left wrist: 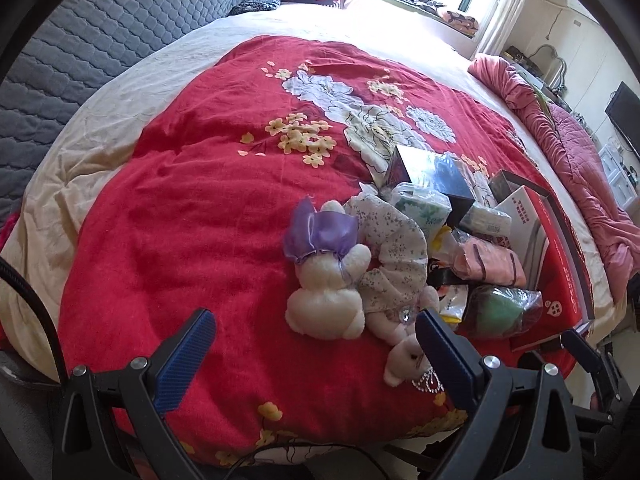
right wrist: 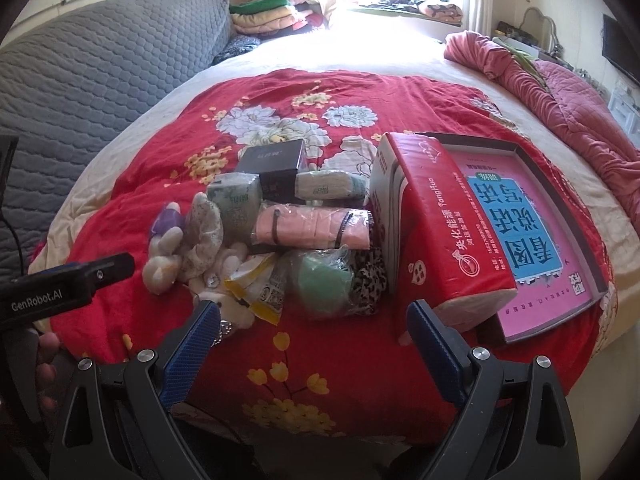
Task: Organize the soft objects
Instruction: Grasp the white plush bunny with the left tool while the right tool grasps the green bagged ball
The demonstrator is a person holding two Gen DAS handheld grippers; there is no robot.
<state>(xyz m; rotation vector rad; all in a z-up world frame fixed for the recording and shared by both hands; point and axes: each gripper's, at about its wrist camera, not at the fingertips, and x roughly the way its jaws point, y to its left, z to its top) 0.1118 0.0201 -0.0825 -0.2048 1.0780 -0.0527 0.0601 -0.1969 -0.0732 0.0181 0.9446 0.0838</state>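
A white plush rabbit with a purple bow (left wrist: 324,280) (right wrist: 164,248) lies on the red floral blanket (left wrist: 200,208) (right wrist: 320,360) beside a floral-dressed plush doll (left wrist: 394,256) (right wrist: 204,236). Behind them lie tissue packs (right wrist: 234,204), a pink wrapped pack (right wrist: 312,226), a green item in a plastic bag (right wrist: 322,284) (left wrist: 500,308) and a black box (right wrist: 276,160). A red tissue pack (right wrist: 436,228) leans on an open box lid with a pink sheet (right wrist: 532,216). My left gripper (left wrist: 316,356) is open just in front of the plush toys. My right gripper (right wrist: 316,344) is open, in front of the pile.
A grey quilted headboard (left wrist: 80,48) (right wrist: 100,72) stands at the left. A pink quilt (right wrist: 560,96) is bunched at the right bed edge. Folded blankets (right wrist: 268,12) are stacked by the bright window. The left gripper's body (right wrist: 68,284) shows in the right wrist view.
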